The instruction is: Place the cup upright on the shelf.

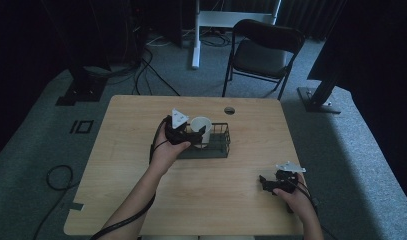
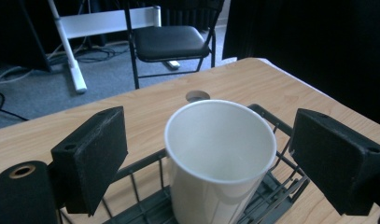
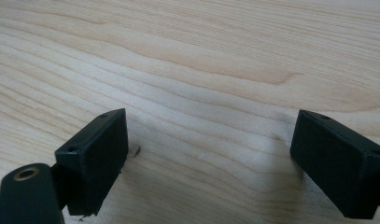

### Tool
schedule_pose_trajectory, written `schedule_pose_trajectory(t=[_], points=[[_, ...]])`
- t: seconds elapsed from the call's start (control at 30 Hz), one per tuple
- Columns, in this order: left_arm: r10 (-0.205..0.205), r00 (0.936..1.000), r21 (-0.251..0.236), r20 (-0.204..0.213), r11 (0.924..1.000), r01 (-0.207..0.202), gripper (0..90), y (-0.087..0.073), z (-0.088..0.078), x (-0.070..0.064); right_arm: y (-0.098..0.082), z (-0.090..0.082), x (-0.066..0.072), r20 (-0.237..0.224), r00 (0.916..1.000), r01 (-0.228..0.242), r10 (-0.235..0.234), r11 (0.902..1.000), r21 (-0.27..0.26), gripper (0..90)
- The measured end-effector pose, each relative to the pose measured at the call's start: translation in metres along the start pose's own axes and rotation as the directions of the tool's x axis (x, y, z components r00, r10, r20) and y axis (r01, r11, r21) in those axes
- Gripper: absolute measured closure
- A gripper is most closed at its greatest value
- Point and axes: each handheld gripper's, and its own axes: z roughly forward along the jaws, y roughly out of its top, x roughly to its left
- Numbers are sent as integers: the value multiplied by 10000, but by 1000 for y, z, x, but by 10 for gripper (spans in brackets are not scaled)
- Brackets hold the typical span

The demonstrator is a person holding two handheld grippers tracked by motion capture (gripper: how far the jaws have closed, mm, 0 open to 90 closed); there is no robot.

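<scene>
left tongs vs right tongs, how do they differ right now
The left tongs are at the wire basket, jaws standing apart either side of the white paper cup without touching it; the right tongs sit near the bare wooden table's right front, nothing between their jaws. The left ones are raised over the basket; the right ones lie low by the wood. Both are black and open.

The left gripper (image 1: 198,132) hovers at the white cup (image 1: 201,127) standing in the wire basket (image 1: 218,146).
</scene>
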Motion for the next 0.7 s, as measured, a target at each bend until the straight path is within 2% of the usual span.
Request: schedule_pose_trajectory(t=[0.07,0.13,0.2,0.43,0.5,0.7], points=[[-118,9999,-43,32,9999,118,118,-1,-5,2,0,0,0,1,10000,1,-1,10000,-1,109],[1,10000,-49,-99,10000,-2,118,-2,-9,5,0,0,0,-1,10000,1,-1,10000,-1,109],[-151,9998,-89,-107,9998,150,118,-4,-13,8,0,0,0,0,10000,1,-1,10000,-1,109],[-127,9991,-116,-392,9999,123,118,-9,-30,19,0,0,0,-2,10000,2,-2,10000,0,109],[-234,9989,-147,-403,9996,228,118,-10,-34,23,0,0,0,0,10000,2,-2,10000,0,109],[-178,9984,-147,-537,9997,170,118,-13,-46,31,0,0,0,0,10000,4,-4,10000,2,109]])
